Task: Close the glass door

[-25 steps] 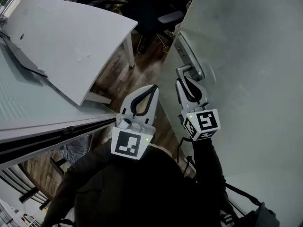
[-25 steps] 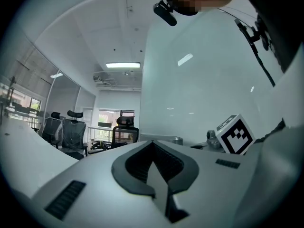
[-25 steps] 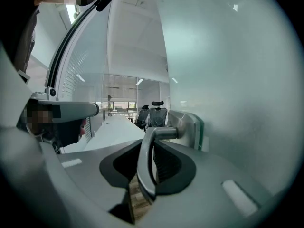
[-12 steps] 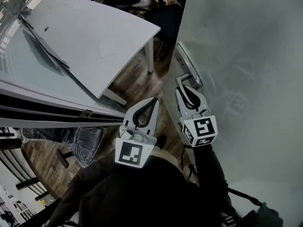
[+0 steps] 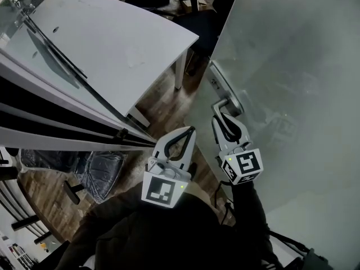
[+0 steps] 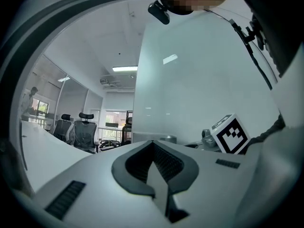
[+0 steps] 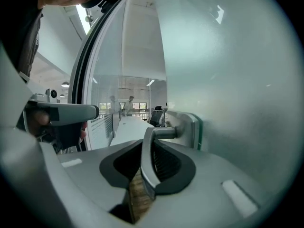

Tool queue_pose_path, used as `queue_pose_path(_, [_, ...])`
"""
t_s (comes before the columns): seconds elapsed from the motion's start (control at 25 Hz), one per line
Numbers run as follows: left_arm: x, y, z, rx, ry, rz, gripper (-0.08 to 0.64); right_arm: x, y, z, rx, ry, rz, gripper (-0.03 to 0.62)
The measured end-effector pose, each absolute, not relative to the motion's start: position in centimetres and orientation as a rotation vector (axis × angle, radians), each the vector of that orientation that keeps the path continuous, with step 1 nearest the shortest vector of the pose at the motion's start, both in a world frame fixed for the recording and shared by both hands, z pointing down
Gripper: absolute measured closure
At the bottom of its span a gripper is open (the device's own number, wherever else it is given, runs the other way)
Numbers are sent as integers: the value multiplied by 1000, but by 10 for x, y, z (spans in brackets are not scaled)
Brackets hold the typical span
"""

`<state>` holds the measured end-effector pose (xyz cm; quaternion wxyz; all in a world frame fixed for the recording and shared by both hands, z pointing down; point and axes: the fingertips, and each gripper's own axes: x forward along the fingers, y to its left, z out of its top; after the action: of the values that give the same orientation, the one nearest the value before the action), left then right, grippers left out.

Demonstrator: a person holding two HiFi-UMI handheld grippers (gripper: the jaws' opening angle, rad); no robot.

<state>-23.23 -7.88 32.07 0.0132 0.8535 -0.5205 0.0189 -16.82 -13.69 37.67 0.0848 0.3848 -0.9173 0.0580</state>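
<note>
Handle (image 5: pixel 226 102) of the glass door (image 5: pixel 292 61), right of frame centre, sits pinched between the right gripper (image 5: pixel 224 117) jaws. Left gripper (image 5: pixel 188 131), lower centre, has its jaws pressed together on nothing.

— how did the glass door (image 5: pixel 292 66) look?
— it was a tall frosted pane, pale grey-green, standing upright along the right of the head view, with its free edge facing left.
— and the hardware?
— a silver lever handle (image 5: pixel 226 107) sat on a long metal plate (image 5: pixel 219 82) near that edge. the lever stuck out from the pane, then bent along it, and was pinched between the jaws of the right gripper (image 5: pixel 226 118).
— was it latched?
— that could not be told.
</note>
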Motion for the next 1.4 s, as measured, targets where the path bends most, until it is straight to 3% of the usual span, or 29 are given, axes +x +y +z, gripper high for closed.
queue_pose_path(0.96, [-304,51,325,2569,-1781,118,563,-262,-10,381,912,-2842,130,529])
queue_pose_path(1.4, [-320,47,304,2616,-1687,89,563,-267,6,358,865,-2885,120,529])
